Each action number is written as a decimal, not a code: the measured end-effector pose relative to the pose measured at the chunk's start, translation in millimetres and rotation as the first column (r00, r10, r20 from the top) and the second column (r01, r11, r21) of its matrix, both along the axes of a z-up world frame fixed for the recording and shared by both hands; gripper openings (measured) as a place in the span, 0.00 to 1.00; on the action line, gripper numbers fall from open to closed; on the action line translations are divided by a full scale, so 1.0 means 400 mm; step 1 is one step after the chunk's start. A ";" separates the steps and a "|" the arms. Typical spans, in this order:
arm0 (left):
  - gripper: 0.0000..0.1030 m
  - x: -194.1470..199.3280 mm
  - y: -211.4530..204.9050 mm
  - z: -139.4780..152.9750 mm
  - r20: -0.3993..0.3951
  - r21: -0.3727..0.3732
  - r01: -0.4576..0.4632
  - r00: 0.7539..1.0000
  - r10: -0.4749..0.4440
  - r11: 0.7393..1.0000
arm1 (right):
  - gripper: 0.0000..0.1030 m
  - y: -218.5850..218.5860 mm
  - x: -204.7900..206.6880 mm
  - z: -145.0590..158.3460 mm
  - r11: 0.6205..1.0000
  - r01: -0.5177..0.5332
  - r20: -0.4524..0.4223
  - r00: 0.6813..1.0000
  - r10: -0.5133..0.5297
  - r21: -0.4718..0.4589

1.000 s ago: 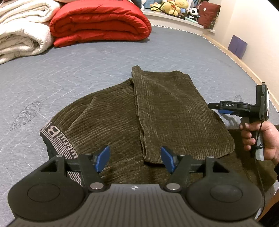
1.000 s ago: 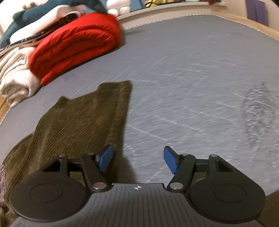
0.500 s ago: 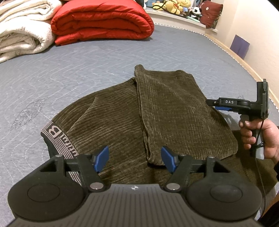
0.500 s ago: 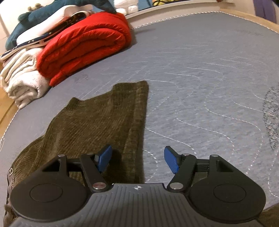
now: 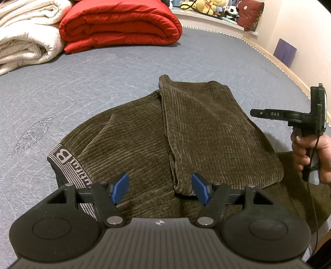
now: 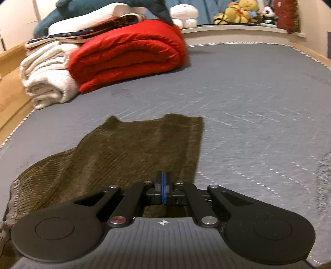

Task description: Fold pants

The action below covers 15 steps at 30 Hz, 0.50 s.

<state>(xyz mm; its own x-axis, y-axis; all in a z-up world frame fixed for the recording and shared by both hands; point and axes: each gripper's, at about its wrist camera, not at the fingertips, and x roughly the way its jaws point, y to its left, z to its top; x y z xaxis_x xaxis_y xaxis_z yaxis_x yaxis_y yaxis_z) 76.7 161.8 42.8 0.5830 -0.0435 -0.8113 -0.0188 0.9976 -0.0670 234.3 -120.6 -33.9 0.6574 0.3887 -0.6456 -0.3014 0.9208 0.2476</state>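
Dark olive corduroy pants (image 5: 186, 132) lie on the grey quilted bed (image 5: 82, 82), one leg folded over the other, the lettered waistband (image 5: 68, 165) at the near left. My left gripper (image 5: 161, 188) is open and empty, low over the near edge of the pants by the folded leg's end. My right gripper (image 6: 163, 186) is shut with its blue pads together, above the right side of the pants (image 6: 124, 153); no cloth shows between the pads. It also shows in the left wrist view (image 5: 254, 112), held by a hand at the pants' right edge.
A rolled red duvet (image 5: 120, 22) and folded white blankets (image 5: 24, 39) lie at the far left of the bed. Stuffed toys (image 6: 244, 10) sit on a ledge behind the bed. A wooden bed edge (image 5: 277, 62) runs along the right, with a wall beyond.
My right gripper has closed from open to shut and turned left toward the pants. My left gripper has stayed open and nearly still.
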 end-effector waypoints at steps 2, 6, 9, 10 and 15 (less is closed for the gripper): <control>0.71 0.000 0.001 -0.001 0.000 0.001 -0.001 1.000 0.001 1.000 | 0.65 -0.007 0.006 -0.008 0.997 0.067 -0.015 0.998 -0.068 -0.029; 0.71 0.001 -0.001 -0.002 -0.001 0.002 -0.005 1.000 0.005 1.000 | 0.82 -0.024 0.005 -0.031 0.997 0.080 -0.022 0.996 -0.081 -0.023; 0.71 0.004 -0.003 -0.002 -0.003 0.003 -0.005 1.000 0.005 1.000 | 0.81 -0.014 0.004 -0.050 1.000 0.024 -0.066 0.998 -0.024 0.003; 0.71 0.005 -0.005 -0.002 -0.004 0.004 -0.003 1.000 0.003 1.000 | 0.81 -0.005 0.001 -0.056 1.000 0.000 -0.075 0.997 0.000 -0.003; 0.72 0.004 -0.007 -0.002 -0.003 0.008 -0.005 1.000 0.005 1.000 | 0.55 0.038 -0.019 -0.051 0.994 -0.081 -0.024 0.997 0.080 -0.072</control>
<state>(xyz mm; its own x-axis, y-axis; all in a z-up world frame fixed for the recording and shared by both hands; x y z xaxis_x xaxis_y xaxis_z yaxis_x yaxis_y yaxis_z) 78.5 158.8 41.8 0.5805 -0.0341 -0.8135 -0.0238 0.9980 -0.0588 226.6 -105.5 -54.1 0.6120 0.3911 -0.6874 -0.3706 0.9097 0.1876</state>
